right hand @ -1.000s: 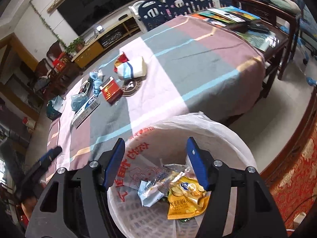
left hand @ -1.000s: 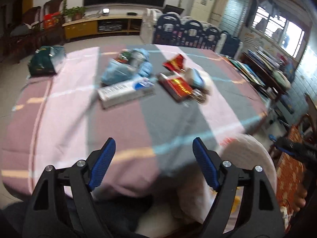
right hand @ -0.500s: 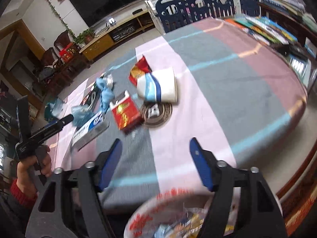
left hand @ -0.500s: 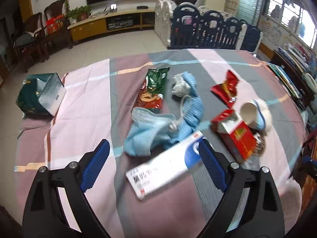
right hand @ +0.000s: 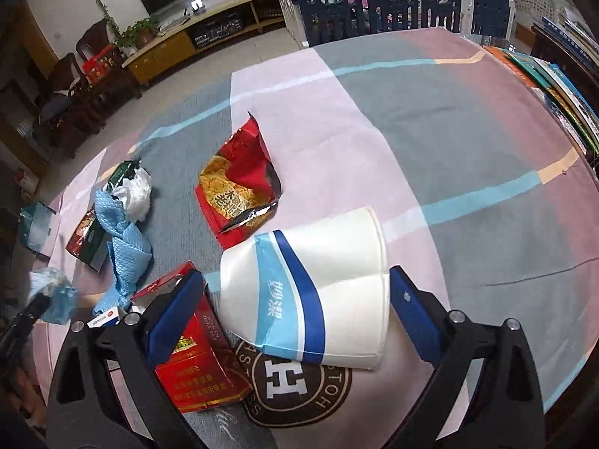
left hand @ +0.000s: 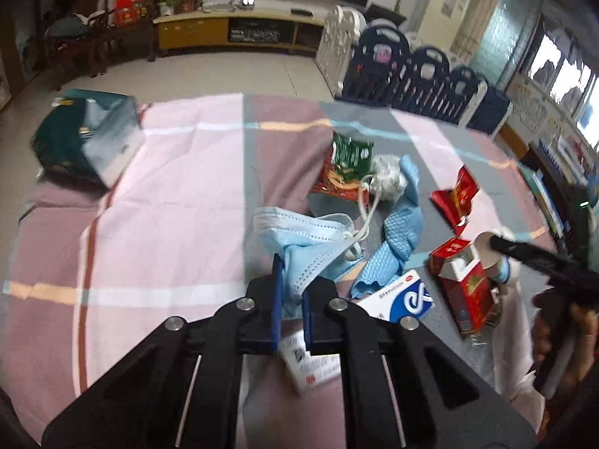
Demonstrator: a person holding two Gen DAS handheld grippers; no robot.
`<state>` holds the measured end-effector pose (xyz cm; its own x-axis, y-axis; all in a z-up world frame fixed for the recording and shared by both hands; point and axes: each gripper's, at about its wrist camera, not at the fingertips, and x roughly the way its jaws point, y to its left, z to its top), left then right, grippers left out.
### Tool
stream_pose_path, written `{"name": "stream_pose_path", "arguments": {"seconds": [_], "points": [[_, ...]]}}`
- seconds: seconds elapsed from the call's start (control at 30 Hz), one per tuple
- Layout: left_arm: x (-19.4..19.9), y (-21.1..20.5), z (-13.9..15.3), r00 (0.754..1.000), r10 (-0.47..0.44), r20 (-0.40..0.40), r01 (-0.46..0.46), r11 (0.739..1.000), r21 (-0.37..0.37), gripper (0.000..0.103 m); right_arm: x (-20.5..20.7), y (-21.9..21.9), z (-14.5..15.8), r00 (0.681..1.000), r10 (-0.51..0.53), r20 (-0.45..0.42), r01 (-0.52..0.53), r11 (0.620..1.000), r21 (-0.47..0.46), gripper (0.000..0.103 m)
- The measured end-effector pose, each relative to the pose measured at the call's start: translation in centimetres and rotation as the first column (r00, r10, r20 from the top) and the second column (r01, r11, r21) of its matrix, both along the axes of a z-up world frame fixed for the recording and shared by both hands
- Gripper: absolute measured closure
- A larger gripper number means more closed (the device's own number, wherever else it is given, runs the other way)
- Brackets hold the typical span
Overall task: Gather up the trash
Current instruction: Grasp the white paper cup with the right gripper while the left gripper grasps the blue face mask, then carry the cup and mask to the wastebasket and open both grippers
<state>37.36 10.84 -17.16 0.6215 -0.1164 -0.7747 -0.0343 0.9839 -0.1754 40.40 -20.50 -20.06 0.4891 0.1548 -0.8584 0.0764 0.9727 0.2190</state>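
Between clamped jaws, blue face mask [left hand: 299,239]

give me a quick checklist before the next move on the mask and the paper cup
1. Left gripper shut on the blue face mask: ok, its jaws have just closed with mask fabric pinched between them.
2. Mask free of its neighbours: cannot tell, it lies against the blue cloth and the white box.
3. Right gripper open: ok, its jaws have just been opening.
4. Flattened paper cup between the right fingers: ok, no squeeze yet.
5. Right gripper clear of other trash: not ok, its left finger overlaps the red cigarette pack.
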Motion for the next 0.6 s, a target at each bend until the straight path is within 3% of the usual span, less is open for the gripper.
{"name": "stream_pose_path", "arguments": {"seconds": [0.07,0.1,0.27,0.43,0.6], "points": [[-2.4,0.6,1.3,0.999,0.025,0.037,-0.025,1.0,-0.015,0.094,-0.2,0.4,-0.3,1.0,0.009,0.004,-0.009,1.0,-0.012,0.012],[-3.7,0.9,1.9,0.998,0.041,0.055,-0.04,0.999,-0.018,0.094,-0.5,0.5,-0.3,1.0,0.009,0.007,-0.009,1.0,-0.015,0.022],[-10.6,0.6,3.5,0.986,0.128,0.106,-0.133,0.99,0.039,0.094,-3.4,1.2,0.4,0.999,0.036,0.027,-0.035,0.999,-0.01,0.023],[-16.4,-0.1,3.7,0.972,0.207,0.109,-0.218,0.971,0.095,0.094,-9.7,1.4,4.8,0.988,0.036,0.149,-0.03,0.999,-0.039,0.023],[-20.8,-2.2,3.9,0.975,0.189,0.117,-0.206,0.966,0.157,0.093,-17.6,2.7,7.7,0.973,0.092,0.213,-0.088,0.996,-0.028,0.023]]}}
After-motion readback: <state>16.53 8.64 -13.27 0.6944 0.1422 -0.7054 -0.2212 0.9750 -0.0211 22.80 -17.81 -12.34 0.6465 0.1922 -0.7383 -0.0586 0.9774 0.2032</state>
